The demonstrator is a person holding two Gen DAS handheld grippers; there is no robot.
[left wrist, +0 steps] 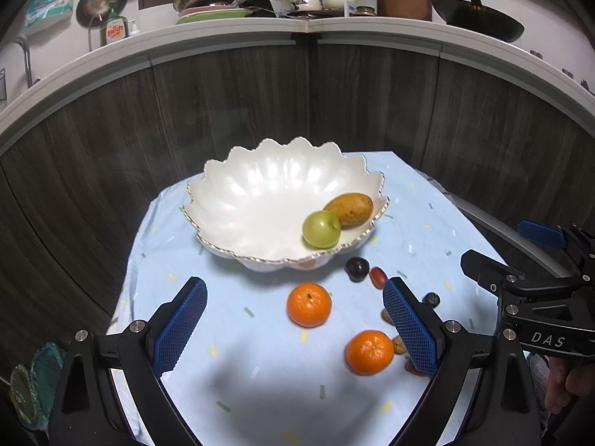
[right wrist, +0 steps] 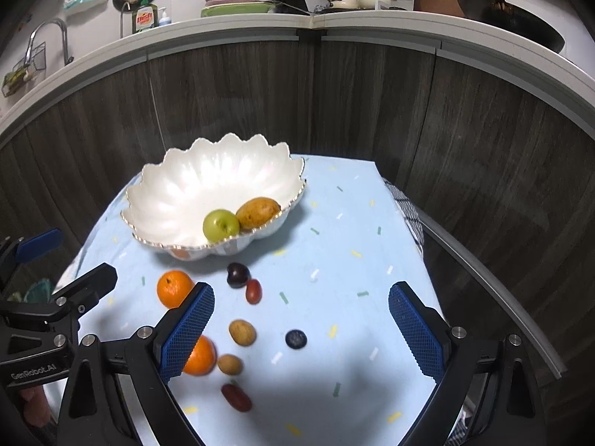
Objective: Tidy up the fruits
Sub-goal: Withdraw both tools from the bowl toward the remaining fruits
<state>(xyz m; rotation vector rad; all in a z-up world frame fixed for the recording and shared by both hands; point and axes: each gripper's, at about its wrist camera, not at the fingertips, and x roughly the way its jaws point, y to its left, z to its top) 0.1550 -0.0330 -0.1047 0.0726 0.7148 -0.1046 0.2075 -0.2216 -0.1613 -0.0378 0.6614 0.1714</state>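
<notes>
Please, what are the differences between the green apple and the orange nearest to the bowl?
The green apple lies inside the white bowl; the orange lies outside it on the blue cloth.
The apple touches a yellow-brown mango; the orange touches no other fruit.
The apple's skin is smooth and green; the orange's is dimpled and bright orange.
Both are round, whole and close in size, and neither gripper holds either.
</notes>
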